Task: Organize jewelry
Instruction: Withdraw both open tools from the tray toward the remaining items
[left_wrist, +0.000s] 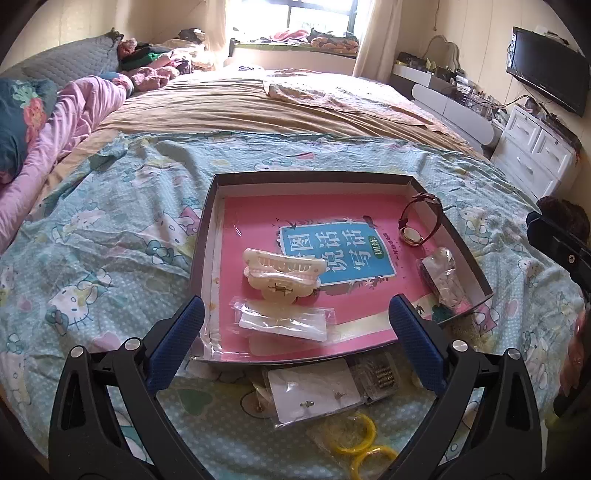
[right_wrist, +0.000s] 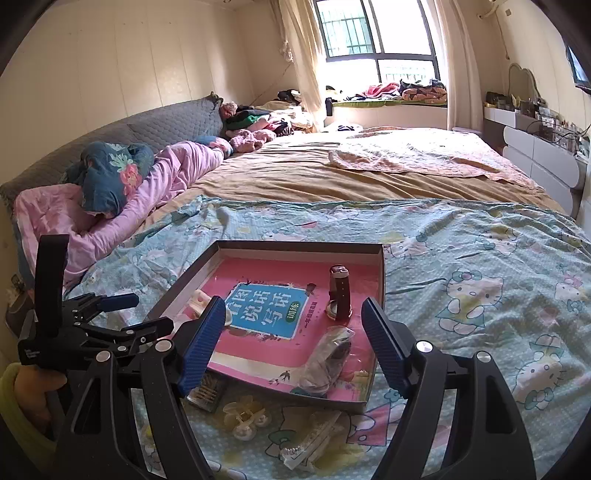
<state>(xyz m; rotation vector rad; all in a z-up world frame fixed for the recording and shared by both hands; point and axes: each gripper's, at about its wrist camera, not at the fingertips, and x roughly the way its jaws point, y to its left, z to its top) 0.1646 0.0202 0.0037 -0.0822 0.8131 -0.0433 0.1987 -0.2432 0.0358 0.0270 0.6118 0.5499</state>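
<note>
A shallow dark box tray lies on the bed with a pink book flat inside it. On the book rest a cream hair claw, a clear packet with a white card, a brown-strapped watch and a bagged dark item. My left gripper hovers open over the tray's near edge, holding nothing. My right gripper is open above the tray's near right corner, nothing pressed between its pads.
On the sheet in front of the tray lie an earring card in plastic, a bead packet, yellow rings, a pale flower clip and a packeted comb. Pillows and a pink quilt are piled at left.
</note>
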